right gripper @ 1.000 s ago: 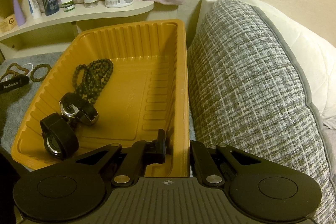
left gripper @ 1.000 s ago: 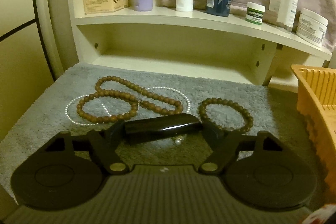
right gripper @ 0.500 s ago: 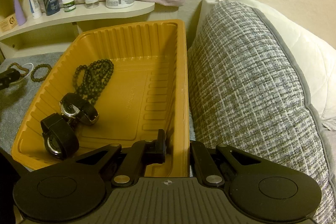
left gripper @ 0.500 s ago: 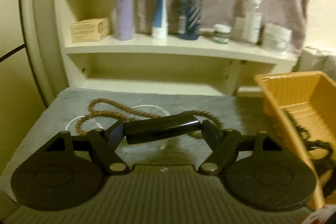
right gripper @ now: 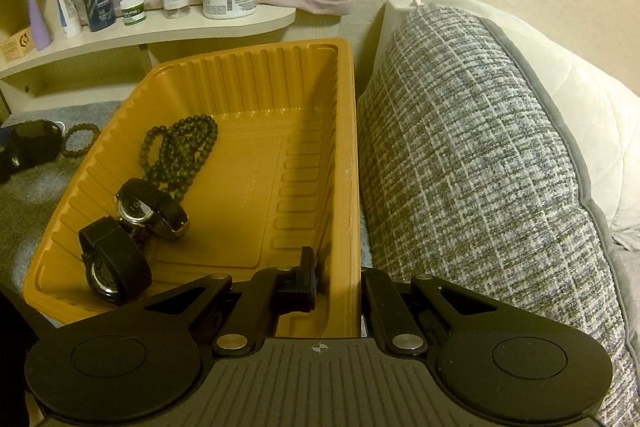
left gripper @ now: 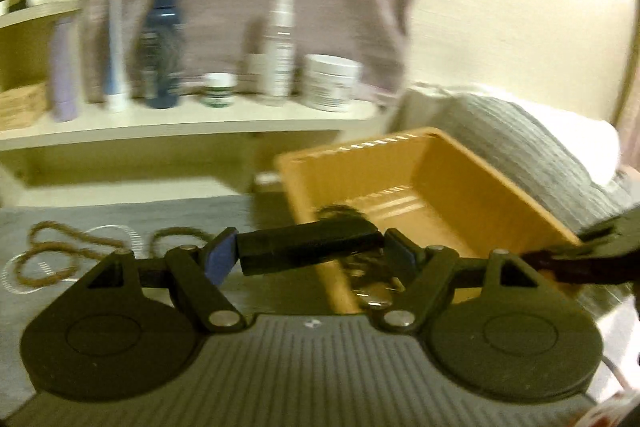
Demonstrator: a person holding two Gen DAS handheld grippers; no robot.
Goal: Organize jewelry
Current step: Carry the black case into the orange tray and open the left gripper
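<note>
On the far left, on the grey mat [left gripper: 120, 215], two brown bead strings [left gripper: 52, 255] and a thin white chain [left gripper: 116, 231] are left lying loose. Being soft and limp, the strings are probably best pinched across a bunched part, so that the rest hangs free below; the white chain looks fine and could slip or break if it is pulled.

Next comes the left gripper [left gripper: 310, 251]. Its jaws are spread wide and pinch a black case [left gripper: 308, 247] lengthwise, one pad on each end. The case looks stiff and smooth, so an end-to-end hold can slip if it is tilted. It is held just at the left wall of the orange tray [right gripper: 344, 155].

In the tray lie dark beads [right gripper: 180, 151] and two watches [right gripper: 148, 215], close together.

At the right, the right gripper [right gripper: 338, 277] has its jaws pressed together on the tray's right wall, apparently to steady it. A grey pillow [right gripper: 480, 167] stands beside the tray.
</note>
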